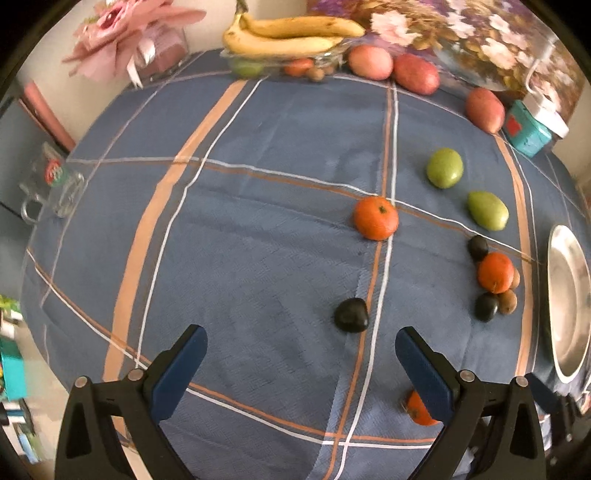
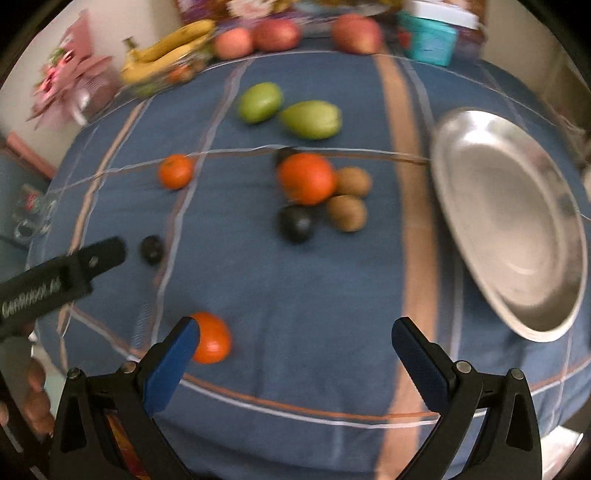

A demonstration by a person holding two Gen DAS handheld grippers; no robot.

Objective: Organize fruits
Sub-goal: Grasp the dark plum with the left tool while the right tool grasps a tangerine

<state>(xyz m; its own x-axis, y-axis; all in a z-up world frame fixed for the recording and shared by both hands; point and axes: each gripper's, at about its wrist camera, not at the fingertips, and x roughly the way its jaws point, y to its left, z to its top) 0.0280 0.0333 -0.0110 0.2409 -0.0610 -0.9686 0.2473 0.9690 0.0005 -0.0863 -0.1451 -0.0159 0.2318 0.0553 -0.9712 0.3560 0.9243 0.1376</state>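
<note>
Loose fruit lies on a blue plaid tablecloth (image 1: pixel 258 229). My left gripper (image 1: pixel 301 352) is open above the near edge, a dark fruit (image 1: pixel 351 315) just beyond its fingertips and an orange (image 1: pixel 419 409) half hidden behind its right finger. Further off lie an orange (image 1: pixel 376 218), two green fruits (image 1: pixel 444 168), and a cluster of orange, dark fruits and kiwis (image 1: pixel 495 273). My right gripper (image 2: pixel 295 338) is open, empty, with an orange (image 2: pixel 211 338) beside its left finger. A steel plate (image 2: pixel 509 229) sits right of the cluster (image 2: pixel 306 179). The other gripper's finger (image 2: pixel 99 254) enters from the left.
At the far edge stand a glass dish with bananas (image 1: pixel 291 35), several red apples (image 1: pixel 415 74), a teal box (image 1: pixel 528 127) and a pink flower arrangement (image 1: pixel 133 40). A glass mug (image 1: pixel 51 188) sits at the left edge. A hand (image 2: pixel 37 398) shows low left.
</note>
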